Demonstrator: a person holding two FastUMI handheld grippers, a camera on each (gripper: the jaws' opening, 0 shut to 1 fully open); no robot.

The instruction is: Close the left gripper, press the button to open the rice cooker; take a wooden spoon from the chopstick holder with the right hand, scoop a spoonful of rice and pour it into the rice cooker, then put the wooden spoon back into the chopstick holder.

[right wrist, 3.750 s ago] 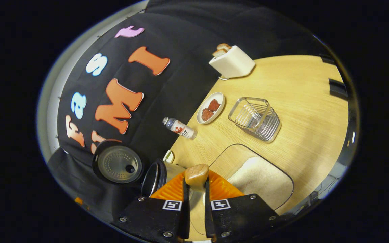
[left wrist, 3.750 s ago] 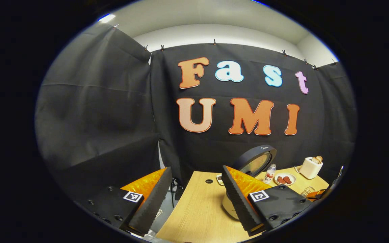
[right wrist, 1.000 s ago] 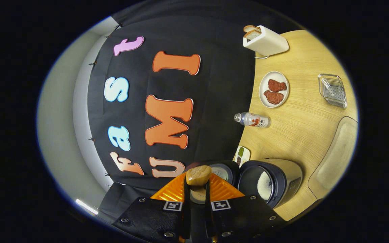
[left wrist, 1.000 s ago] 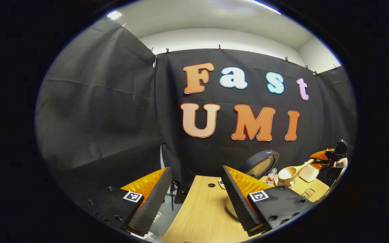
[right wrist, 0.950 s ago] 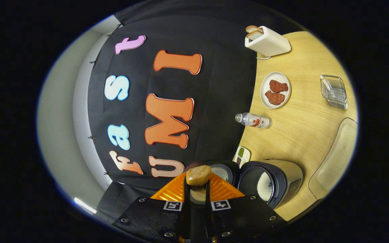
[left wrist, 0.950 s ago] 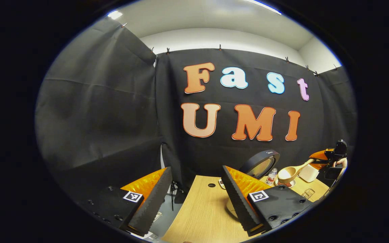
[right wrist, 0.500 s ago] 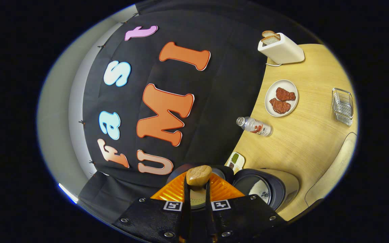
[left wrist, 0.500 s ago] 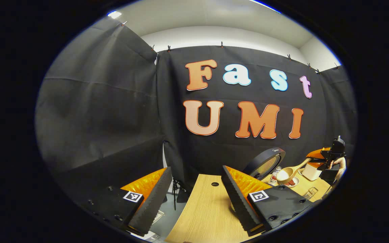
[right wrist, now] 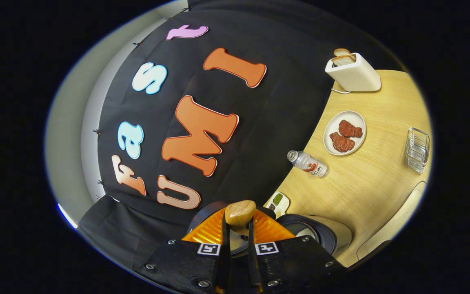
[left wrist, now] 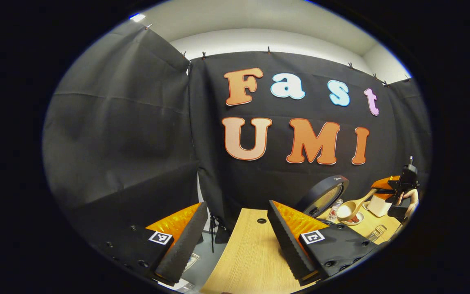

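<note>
- Left gripper (left wrist: 235, 228): jaws spread wide, empty, above pale wooden table (left wrist: 247, 261).
- Right gripper (right wrist: 238, 245): clamped on light wooden spoon (right wrist: 240, 213), bowl over open dark round rice cooker (right wrist: 320, 237).
- Wire chopstick holder (right wrist: 417, 149): far right.

One rice cooker (right wrist: 333, 239), one wooden spoon (left wrist: 351, 209), one chopstick holder (right wrist: 417, 149) of wire, one white toaster (right wrist: 353, 74) with two bread slices (right wrist: 343, 56), one plate (right wrist: 335, 145) carrying two brown pieces of food (right wrist: 346, 136), one small bottle (right wrist: 308, 163), one small dish (right wrist: 278, 203), one clear tray (right wrist: 398, 222), one wooden table (right wrist: 373, 179), two grippers
</note>
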